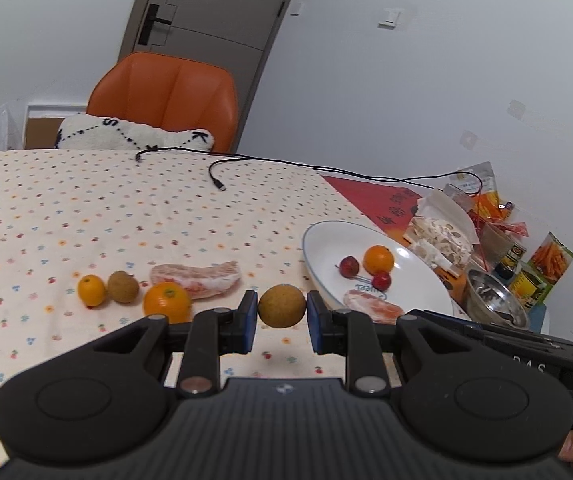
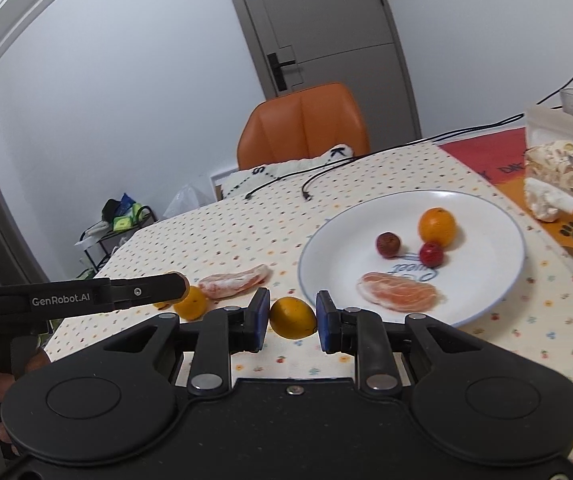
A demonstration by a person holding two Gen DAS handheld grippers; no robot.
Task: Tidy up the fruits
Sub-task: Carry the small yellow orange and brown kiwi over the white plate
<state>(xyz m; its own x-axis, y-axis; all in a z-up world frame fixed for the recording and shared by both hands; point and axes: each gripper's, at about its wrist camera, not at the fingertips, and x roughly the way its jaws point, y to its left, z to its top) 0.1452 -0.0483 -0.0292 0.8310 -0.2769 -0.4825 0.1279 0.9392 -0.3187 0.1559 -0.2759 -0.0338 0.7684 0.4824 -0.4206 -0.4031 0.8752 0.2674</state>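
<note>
My left gripper (image 1: 281,312) is shut on a round brown fruit (image 1: 281,306), held between its blue pads just left of the white plate (image 1: 318,240). My right gripper (image 2: 292,322) is shut on a small orange fruit (image 2: 292,317) near the plate's (image 2: 486,304) front-left rim. On the plate lie an orange (image 2: 437,226), two small red fruits (image 2: 387,244) (image 2: 431,254) and a peeled citrus segment (image 2: 398,290). On the cloth to the left lie another segment (image 1: 196,280), an orange (image 1: 166,302), a brown fruit (image 1: 123,287) and a small orange fruit (image 1: 91,290).
Snack packets (image 1: 442,236), cans (image 1: 526,280) and a metal bowl (image 1: 494,296) crowd the table's right side. A black cable (image 1: 222,168) runs across the far part of the dotted tablecloth (image 1: 86,200). An orange chair (image 1: 166,96) with a cushion stands behind.
</note>
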